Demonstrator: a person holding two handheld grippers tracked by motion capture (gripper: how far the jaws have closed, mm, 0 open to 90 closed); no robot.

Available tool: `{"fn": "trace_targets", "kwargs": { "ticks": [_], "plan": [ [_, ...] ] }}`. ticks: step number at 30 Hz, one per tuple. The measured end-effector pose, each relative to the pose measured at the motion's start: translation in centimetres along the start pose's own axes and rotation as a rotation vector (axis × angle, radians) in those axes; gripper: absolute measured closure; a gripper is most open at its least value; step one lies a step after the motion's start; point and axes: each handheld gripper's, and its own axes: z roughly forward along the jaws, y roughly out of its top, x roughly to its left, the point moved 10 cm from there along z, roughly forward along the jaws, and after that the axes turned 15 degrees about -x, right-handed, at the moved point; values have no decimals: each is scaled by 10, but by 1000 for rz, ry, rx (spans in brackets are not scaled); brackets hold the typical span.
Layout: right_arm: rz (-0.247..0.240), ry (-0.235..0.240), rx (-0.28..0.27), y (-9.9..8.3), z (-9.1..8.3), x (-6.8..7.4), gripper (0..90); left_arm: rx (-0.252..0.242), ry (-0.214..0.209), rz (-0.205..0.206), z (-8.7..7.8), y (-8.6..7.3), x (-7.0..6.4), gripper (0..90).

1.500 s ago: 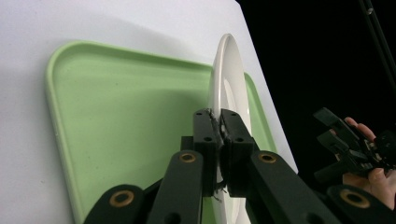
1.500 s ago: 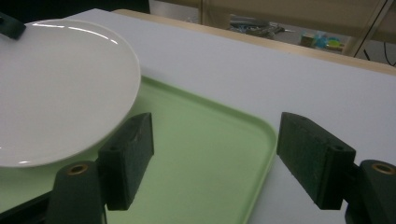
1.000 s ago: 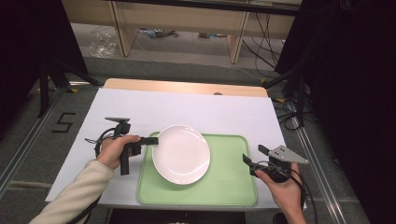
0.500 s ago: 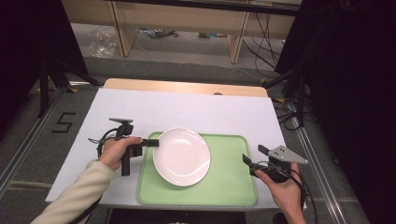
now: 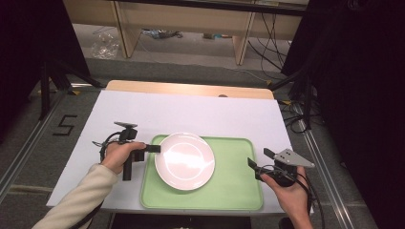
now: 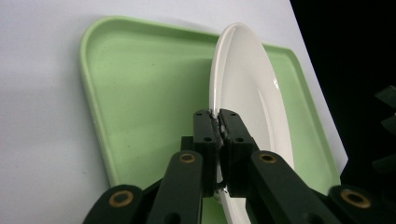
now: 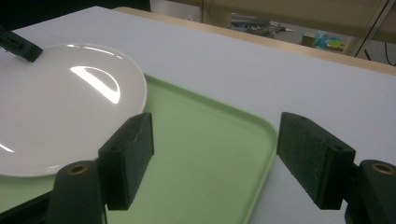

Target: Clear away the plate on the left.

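A white plate [image 5: 185, 160] rests over the left half of a green tray [image 5: 234, 183]. My left gripper [image 5: 156, 149] is shut on the plate's left rim; in the left gripper view both jaws pinch the plate [image 6: 247, 93] edge above the tray [image 6: 140, 102]. My right gripper [image 5: 253, 164] stands open at the tray's right edge, holding nothing. In the right gripper view its fingers [image 7: 126, 161] straddle the tray [image 7: 205, 154] corner, and the plate [image 7: 60, 102] lies to the left.
A white sheet [image 5: 191, 114] covers the table, with a wooden edge [image 5: 191, 88] at the back. Cables [image 5: 291, 109] and dark stands lie on the floor around the table. A floor mark "5" [image 5: 64, 125] sits at the left.
The left gripper has carried the plate a little to the right, further onto the tray. The right gripper has stayed put.
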Motion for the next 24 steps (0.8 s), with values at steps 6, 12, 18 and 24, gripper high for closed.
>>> {"fn": "trace_targets", "kwargs": {
  "ticks": [6,12,18,24],
  "plan": [
    [9,9,-17,1,2,2,283,10,18,7,2,-2,4,849],
    [-6,0,-7,0,1,0,283,39,67,57,4,-7,10,832],
    [3,11,-25,1,3,3,282,60,95,88,5,-11,14,812],
    [-5,-1,-4,0,0,0,281,24,87,163,1,-4,9,762]
  ]
}}
